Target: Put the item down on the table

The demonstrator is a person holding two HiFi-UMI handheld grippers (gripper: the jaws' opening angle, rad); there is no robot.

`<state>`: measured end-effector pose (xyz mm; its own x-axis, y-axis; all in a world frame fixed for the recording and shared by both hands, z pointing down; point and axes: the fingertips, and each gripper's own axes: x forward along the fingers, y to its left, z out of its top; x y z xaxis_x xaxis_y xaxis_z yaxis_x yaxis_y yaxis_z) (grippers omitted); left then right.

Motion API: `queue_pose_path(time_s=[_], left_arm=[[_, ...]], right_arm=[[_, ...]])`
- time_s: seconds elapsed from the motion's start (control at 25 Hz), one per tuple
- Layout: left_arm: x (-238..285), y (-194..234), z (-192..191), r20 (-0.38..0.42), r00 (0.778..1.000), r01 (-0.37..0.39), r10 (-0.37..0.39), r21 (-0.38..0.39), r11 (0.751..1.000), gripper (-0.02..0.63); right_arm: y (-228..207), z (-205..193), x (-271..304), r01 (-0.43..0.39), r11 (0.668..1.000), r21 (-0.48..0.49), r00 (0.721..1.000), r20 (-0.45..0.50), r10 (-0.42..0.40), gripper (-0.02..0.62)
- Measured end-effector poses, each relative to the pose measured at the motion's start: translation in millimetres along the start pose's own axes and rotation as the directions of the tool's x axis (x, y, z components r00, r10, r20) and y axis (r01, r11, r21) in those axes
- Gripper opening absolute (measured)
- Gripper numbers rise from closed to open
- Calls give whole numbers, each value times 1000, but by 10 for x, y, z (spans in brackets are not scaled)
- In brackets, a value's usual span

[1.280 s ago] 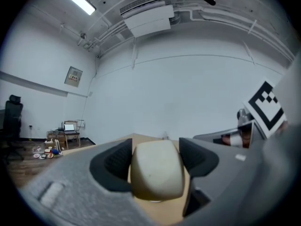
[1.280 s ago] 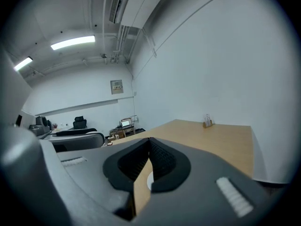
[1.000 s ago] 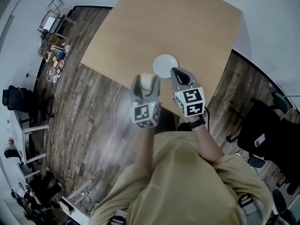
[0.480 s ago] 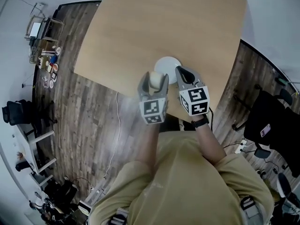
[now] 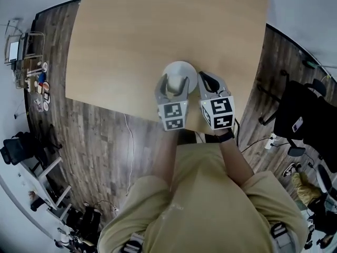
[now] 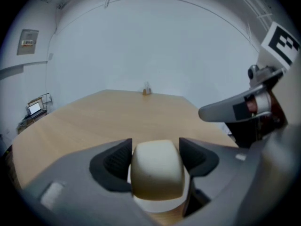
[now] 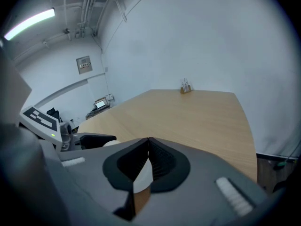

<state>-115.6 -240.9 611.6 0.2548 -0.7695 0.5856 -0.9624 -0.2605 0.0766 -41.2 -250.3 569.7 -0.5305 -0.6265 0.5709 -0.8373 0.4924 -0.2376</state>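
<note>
A cream, rounded item (image 5: pixel 173 85) (image 6: pixel 157 166) sits between the jaws of my left gripper (image 5: pixel 173 83) (image 6: pixel 156 155), which is shut on it. It hangs over a white plate (image 5: pixel 181 68) (image 6: pixel 158 205) near the front edge of the light wooden table (image 5: pixel 158 25). My right gripper (image 5: pixel 203 78) (image 7: pixel 148 147) is just right of the plate with its jaws pressed together and nothing between them. A sliver of the plate (image 7: pixel 143 176) shows below its jaws. The left gripper's tip (image 7: pixel 94 139) shows at the left of the right gripper view.
A small holder (image 6: pixel 146 89) (image 7: pixel 186 86) stands at the table's far end. Dark office chairs (image 5: pixel 303 117) stand to the right on the wood floor. A cart with clutter (image 5: pixel 23 46) is far left, and a cable (image 5: pixel 129 146) runs along the floor.
My left gripper has carried the cream item rightward from beside the plate to over it. The right gripper has stayed shut beside the plate.
</note>
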Motion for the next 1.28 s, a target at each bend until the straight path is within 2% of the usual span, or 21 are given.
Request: queue_pose_path(time_s=[0.28, 0.48, 0.56, 0.64, 0.72, 0.88, 1.12, 1.28], left_arm=[[443, 34, -380, -110, 994, 34, -24, 93, 995, 311], [559, 2, -489, -139, 990, 49, -30, 136, 990, 313], [572, -28, -529, -151, 988, 60, -39, 141, 988, 314], [558, -34, -537, -153, 987, 62, -44, 110, 992, 314], [512, -18, -440, -130, 991, 48, -38, 72, 996, 322], [378, 2, -135, -59, 998, 22, -19, 50, 999, 325], [-102, -17, 482, 103, 994, 35, -30, -40, 999, 338], [-561, -72, 951, 227, 974, 4, 10, -62, 998, 262]], right_arm=[[-130, -157, 150, 36, 999, 29, 998, -44, -35, 5], [-140, -138, 186, 37, 999, 34, 998, -45, -35, 5], [-155, -131, 180, 39, 999, 38, 998, -43, -37, 5], [-160, -124, 154, 38, 999, 39, 999, -40, -37, 5], [-158, -104, 103, 37, 999, 33, 999, -34, -35, 5], [-157, 16, -42, 32, 999, 10, 999, -5, -32, 5], [-82, 397, -354, 20, 1000, -24, 996, 82, -17, 5], [-18, 698, -658, 7, 998, -60, 987, 162, 3, 5]])
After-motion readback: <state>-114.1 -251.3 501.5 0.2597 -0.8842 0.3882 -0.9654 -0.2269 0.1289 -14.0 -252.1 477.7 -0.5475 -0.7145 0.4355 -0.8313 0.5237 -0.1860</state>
